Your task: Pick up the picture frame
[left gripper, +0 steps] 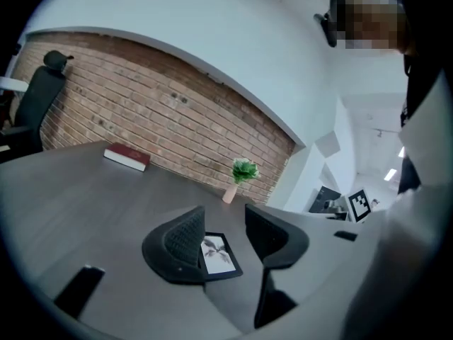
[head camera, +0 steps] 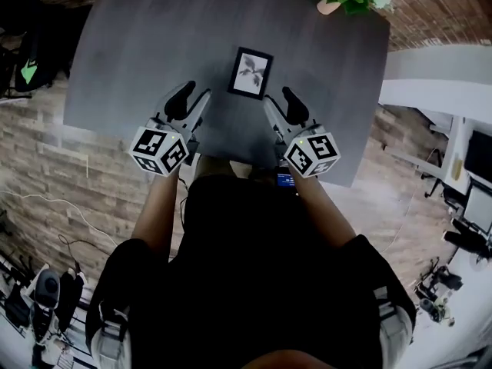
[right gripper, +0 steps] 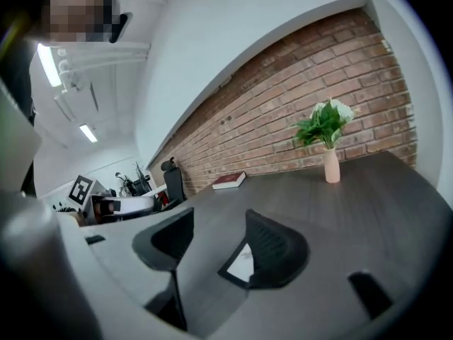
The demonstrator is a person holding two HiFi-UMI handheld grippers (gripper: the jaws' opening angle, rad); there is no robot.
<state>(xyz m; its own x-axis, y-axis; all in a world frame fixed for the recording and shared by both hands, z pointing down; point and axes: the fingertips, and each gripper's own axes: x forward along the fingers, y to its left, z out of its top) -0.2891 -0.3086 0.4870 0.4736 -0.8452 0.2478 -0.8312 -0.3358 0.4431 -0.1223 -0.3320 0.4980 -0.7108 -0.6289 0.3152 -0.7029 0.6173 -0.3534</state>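
Head view: rectangular black picture frame [head camera: 251,73] on matte grey table [head camera: 138,52]; left gripper [head camera: 196,95] and right gripper [head camera: 278,98] jaws wide, empty.

No word, number or brand is legible here. The only signs are the black-and-white square markers [head camera: 300,154] on the cube [head camera: 160,151] behind each claw, on your left gripper [head camera: 198,91] and your right gripper [head camera: 277,96] (patterns, not letters). The red book [left gripper: 127,156], far beyond your left claw, shows no readable title.
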